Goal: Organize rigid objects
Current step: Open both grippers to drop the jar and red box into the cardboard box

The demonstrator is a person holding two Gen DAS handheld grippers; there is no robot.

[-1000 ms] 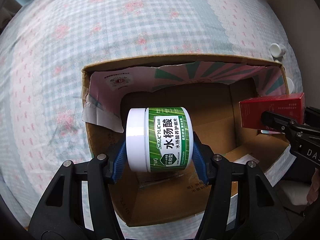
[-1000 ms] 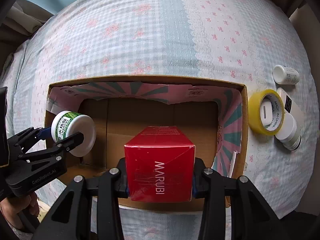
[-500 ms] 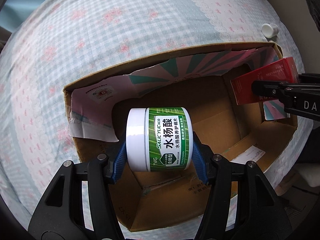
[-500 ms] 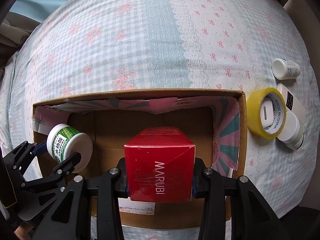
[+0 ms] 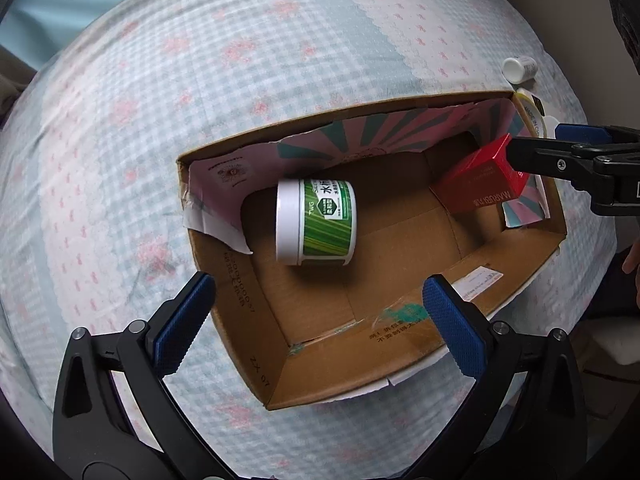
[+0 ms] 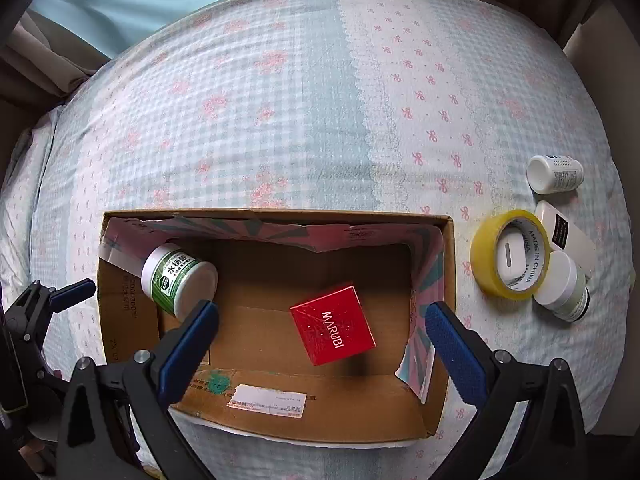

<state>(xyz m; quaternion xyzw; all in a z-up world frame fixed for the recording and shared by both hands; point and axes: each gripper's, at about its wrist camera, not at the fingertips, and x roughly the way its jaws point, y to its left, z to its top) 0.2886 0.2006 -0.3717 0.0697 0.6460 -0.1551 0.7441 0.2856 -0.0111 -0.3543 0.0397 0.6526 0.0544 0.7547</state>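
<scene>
Both tongs are now standing empty, having let go of items they were clamping half a second ago; the green jar and the red carton are now lying in the cardboard box.

Left wrist view:
- Left tongs [image 5: 316, 308]: blue pads spread wide, gripping nothing, hovering above the near-left part of the cardboard box [image 5: 332, 364].
- Green jar [image 5: 316, 222]: lying on its side on the box floor, white lid facing the box's left wall, close to the far-left corner.
- Red carton [image 5: 480, 188]: leaning tilted in the box's far-right corner, one upper edge appearing right at the tip of the right tongs [image 5: 540, 148] reaching in over the right wall.
- White bottle [image 5: 519, 69]: lying on the bed [image 5: 200, 80] beyond the box's far-right corner.

Right wrist view:
- Right tongs [image 6: 320, 320]: pads wide apart, holding nothing, hanging over the box [image 6: 272, 214].
- Red carton [image 6: 332, 330]: sitting tilted on the box floor, right of centre, "MARUBI" face showing.
- Green jar [image 6: 178, 280]: resting at the box's left end, just inside the left wall.
- Left tongs [image 6: 68, 294]: showing outside the box's left wall, fingers parted.
- Yellow tape roll [image 6: 510, 254]: lying on the bed right of the box, touching a white jar [image 6: 562, 286].
</scene>
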